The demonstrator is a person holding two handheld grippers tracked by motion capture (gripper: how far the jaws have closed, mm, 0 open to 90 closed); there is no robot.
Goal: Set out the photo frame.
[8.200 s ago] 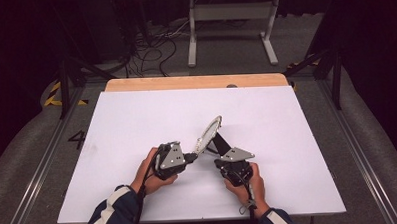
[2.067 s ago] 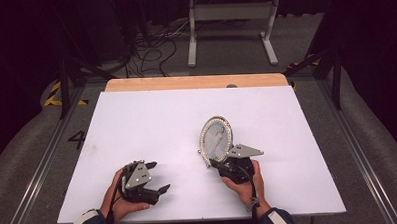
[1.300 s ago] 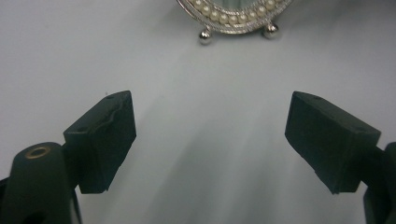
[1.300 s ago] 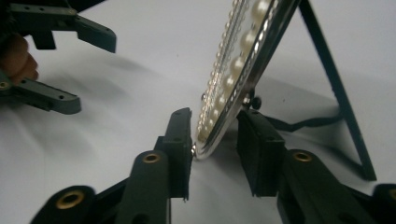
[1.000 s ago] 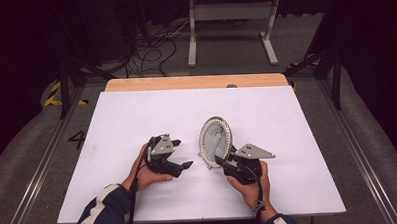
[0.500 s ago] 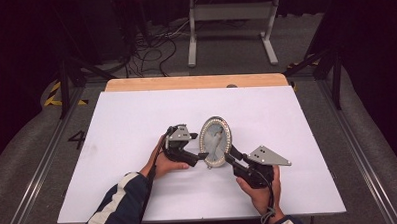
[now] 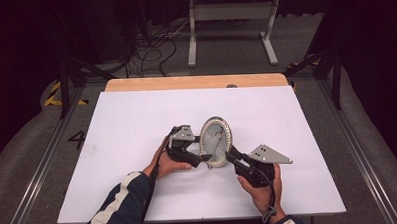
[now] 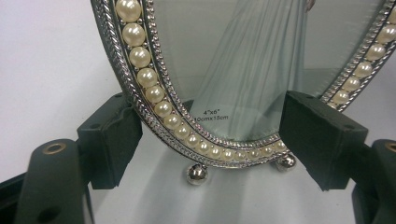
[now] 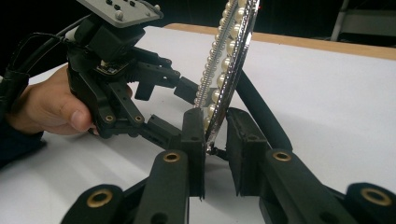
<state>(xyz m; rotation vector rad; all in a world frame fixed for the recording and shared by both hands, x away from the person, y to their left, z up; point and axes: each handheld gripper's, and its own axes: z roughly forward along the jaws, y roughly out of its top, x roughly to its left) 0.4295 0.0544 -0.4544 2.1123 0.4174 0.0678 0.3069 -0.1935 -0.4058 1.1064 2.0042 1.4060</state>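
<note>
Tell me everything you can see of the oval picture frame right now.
The picture frame stands upright near the middle of the white table, on small silver ball feet. It is oval, silver-looking metal with a rope-pattern edge and a ring of pearl-like beads around glass; a "4x6" insert shows behind it. The right gripper clamps its lower edge; the left gripper, open, straddles its bottom from the front.

The insert behind the oval pearl picture frame's [image 8: 187,116] glass reads 4"x6" and 10cmx15cm; the floor [image 7: 38,157] left of the desk [image 7: 136,114] bears a 4.
</note>
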